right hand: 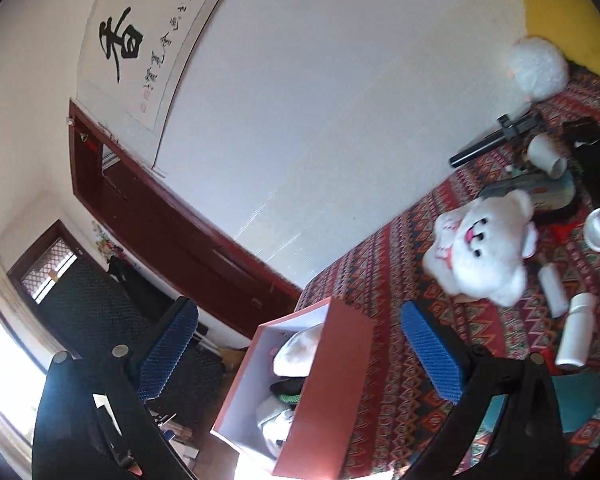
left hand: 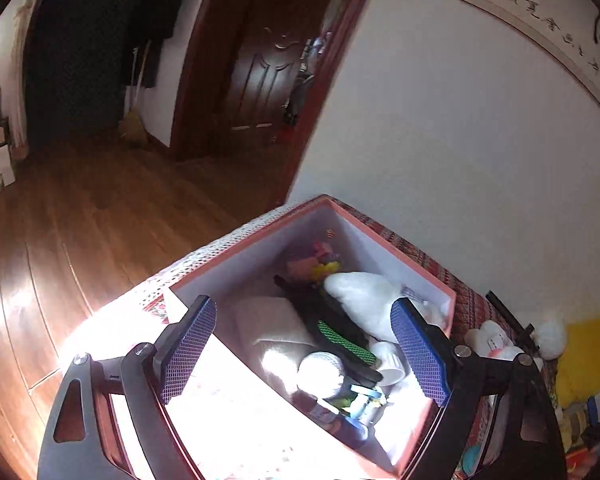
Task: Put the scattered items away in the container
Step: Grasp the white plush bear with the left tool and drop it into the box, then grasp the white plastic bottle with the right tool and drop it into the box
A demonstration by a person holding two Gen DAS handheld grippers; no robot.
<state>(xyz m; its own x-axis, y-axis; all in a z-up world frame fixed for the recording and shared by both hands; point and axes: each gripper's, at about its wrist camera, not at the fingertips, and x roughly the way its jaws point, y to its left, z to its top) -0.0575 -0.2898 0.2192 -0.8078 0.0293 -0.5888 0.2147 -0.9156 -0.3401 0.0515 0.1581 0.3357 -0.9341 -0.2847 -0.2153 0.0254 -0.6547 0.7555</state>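
Left gripper jaws wide, empty, above filled box. Right gripper jaws wide, empty, straddling box wall.

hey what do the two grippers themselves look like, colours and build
Both look alike. The left gripper and right gripper each have two flat rectangular fingers faced with blue, diamond-textured pads on black backings. These sit on black angular frames with triangular cut-outs and round silver bolt heads. No cables, markings or sleeves show.
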